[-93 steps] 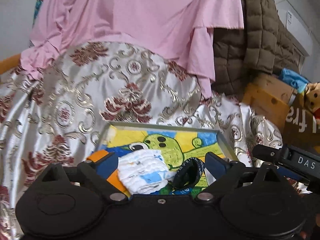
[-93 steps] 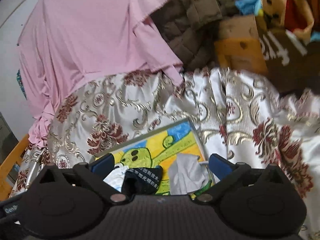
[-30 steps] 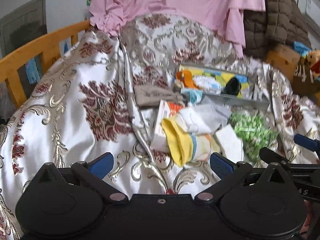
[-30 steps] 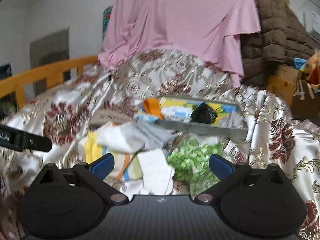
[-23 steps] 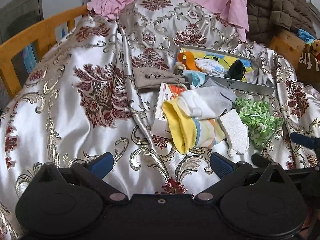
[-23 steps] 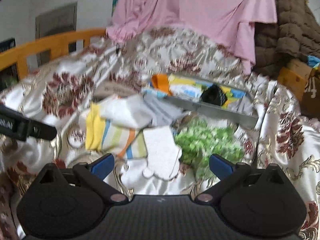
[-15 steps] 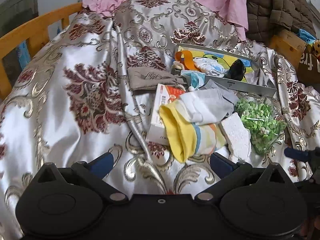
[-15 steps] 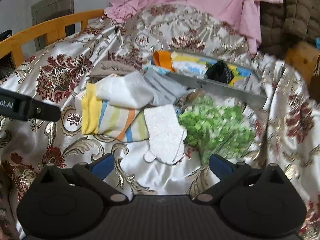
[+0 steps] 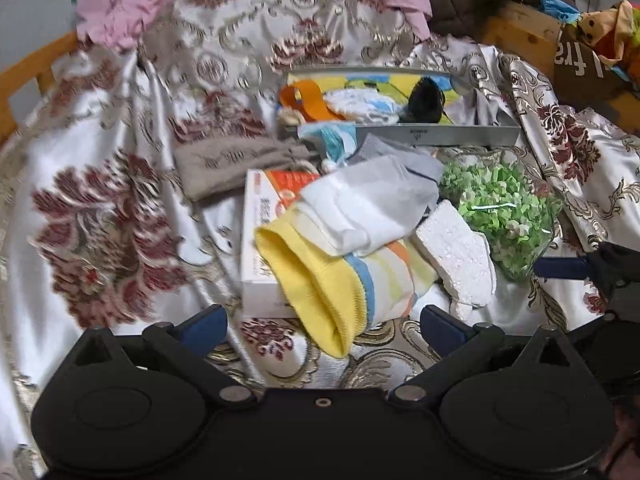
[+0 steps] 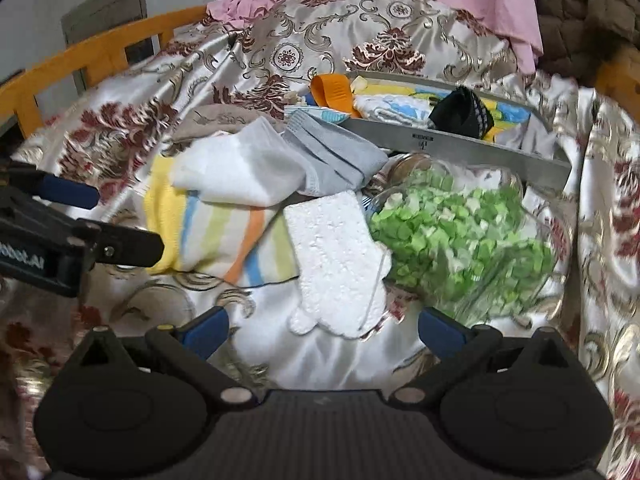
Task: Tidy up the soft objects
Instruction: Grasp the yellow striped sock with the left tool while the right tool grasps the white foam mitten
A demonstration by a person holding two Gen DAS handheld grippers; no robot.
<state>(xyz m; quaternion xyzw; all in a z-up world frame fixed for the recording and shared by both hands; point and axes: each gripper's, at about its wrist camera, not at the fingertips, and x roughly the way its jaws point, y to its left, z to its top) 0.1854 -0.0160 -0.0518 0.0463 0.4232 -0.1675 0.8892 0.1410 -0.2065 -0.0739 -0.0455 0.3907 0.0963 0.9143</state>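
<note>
A: How do the tongs stand?

B: Both are spread wide with nothing between the fingers. The left gripper (image 9: 322,326) hangs just above the yellow cuff of the striped sock (image 9: 344,280); the right gripper (image 10: 322,330) hangs over the white foam piece (image 10: 336,264).

A: What lies beyond them?

B: A heap on the satin bedspread (image 9: 100,160). A white sock (image 9: 368,208) lies on top of the striped sock, with a grey sock (image 10: 332,156) beside it, and a clear bag of green bits (image 10: 460,240) touches the foam on its right. Behind the heap stands a shallow tray (image 10: 480,146) holding an orange strap (image 10: 332,94), a white and blue cloth (image 10: 396,110) and a dark rolled sock (image 10: 464,114).

A: Does one camera catch more than the other?

B: The left wrist view shows a white and orange box (image 9: 260,240) under the striped sock and a brown cloth (image 9: 236,164) spread out behind it; from the right the box is hidden and the cloth barely shows. The right wrist view shows the wooden bed rail (image 10: 100,52) plainly, and the left gripper at its left edge.
</note>
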